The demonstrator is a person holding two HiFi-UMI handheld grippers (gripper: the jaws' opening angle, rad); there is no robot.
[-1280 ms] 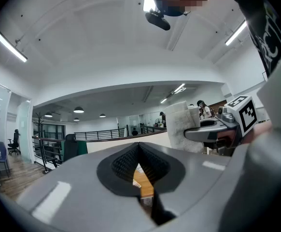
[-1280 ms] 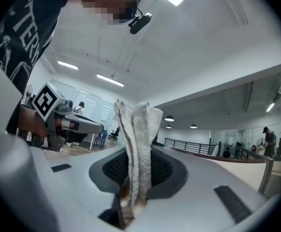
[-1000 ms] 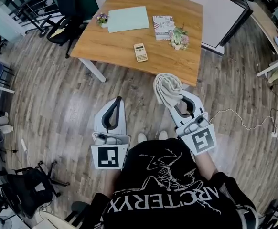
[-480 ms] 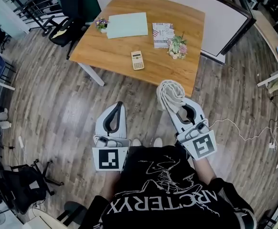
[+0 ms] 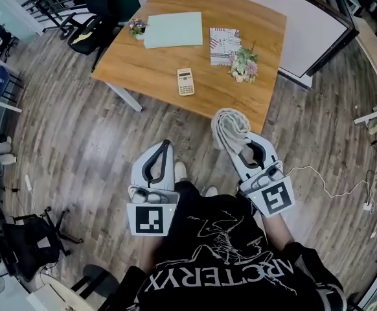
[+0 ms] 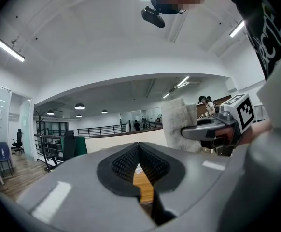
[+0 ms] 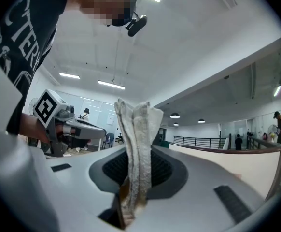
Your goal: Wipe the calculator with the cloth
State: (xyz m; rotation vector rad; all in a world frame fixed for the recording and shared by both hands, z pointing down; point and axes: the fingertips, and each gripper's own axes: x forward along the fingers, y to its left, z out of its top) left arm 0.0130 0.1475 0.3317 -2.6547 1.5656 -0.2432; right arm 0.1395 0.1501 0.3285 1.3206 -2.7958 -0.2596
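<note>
A small calculator (image 5: 185, 81) lies near the middle of the wooden table (image 5: 149, 67). My right gripper (image 5: 239, 141) is shut on a folded off-white cloth (image 5: 228, 127), held over the floor just short of the table's near right corner. The cloth (image 7: 137, 144) stands up between the shut jaws in the right gripper view. My left gripper (image 5: 165, 144) is shut with nothing in it, lower left of the cloth, over the floor. Seen from the left gripper view, its jaws meet (image 6: 139, 149) and the cloth (image 6: 181, 124) shows at right.
On the table lie a pale green sheet (image 5: 173, 29), a printed booklet (image 5: 224, 36), a flower bunch (image 5: 243, 63) and a small flower pot (image 5: 136, 26). A whiteboard (image 5: 318, 24) stands right of the table. Black chairs (image 5: 85, 31) stand left; a cable (image 5: 331, 170) trails on the floor.
The view has shifted slightly as the person steps toward the table. Both grippers keep their pose, the cloth still held in the right one.
</note>
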